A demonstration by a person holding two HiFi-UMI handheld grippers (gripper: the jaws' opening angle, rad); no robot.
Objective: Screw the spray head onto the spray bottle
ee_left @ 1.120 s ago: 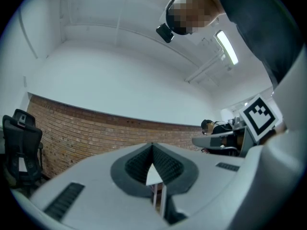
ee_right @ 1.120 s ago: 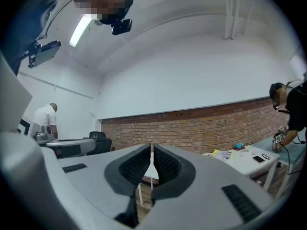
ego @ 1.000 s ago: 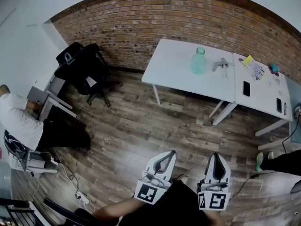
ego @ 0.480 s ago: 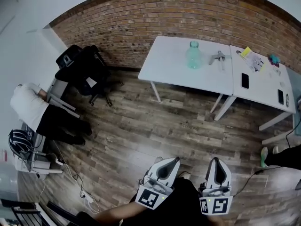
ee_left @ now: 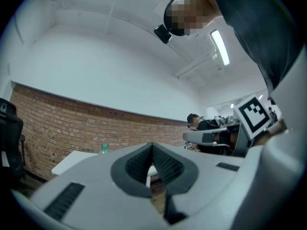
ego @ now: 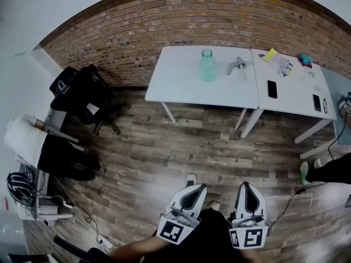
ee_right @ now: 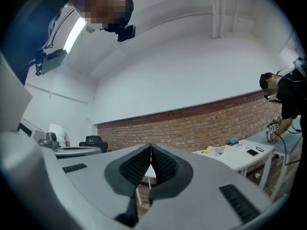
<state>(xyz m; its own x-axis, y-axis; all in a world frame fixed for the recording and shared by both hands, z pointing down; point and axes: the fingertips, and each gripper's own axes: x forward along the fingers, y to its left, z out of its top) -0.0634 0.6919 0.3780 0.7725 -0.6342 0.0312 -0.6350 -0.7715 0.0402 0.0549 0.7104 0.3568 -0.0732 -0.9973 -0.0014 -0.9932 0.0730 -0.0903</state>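
While both claws hang low in the frame over the wooden floor point(ego: 208, 147), well apart from the white desk point(ego: 175, 84) near the top, the step in hand reads as the approach, with none of the screwing begun. At the far left an office chair point(ego: 82, 89) stands by the brick wall point(ego: 164, 26), off to the side of the desk. Next across, at bottom centre, the left claw point(ego: 192, 189) has its jaws pressed together on nothing; its own view shows the ribbed pads meeting. Above it, at top centre, the spray bottle point(ego: 207, 66) stands upright on the desk, pale green, its neck too small to read. Just to its right, near but not touching, the grey spray head point(ego: 239, 66) seems to lie on its side on the same desk. Back at the bottom, right of centre, the right claw point(ego: 246, 186) is likewise closed tight and empty. By my judgement the next move calls for bringing both claws up to the desk edge and spreading their jaws. One claw would then pinch the bottle's body so it cannot turn, while the other takes the spray head by its collar. That head would need righting and lining up squarely over the neck before any twist, or the threads may cross.
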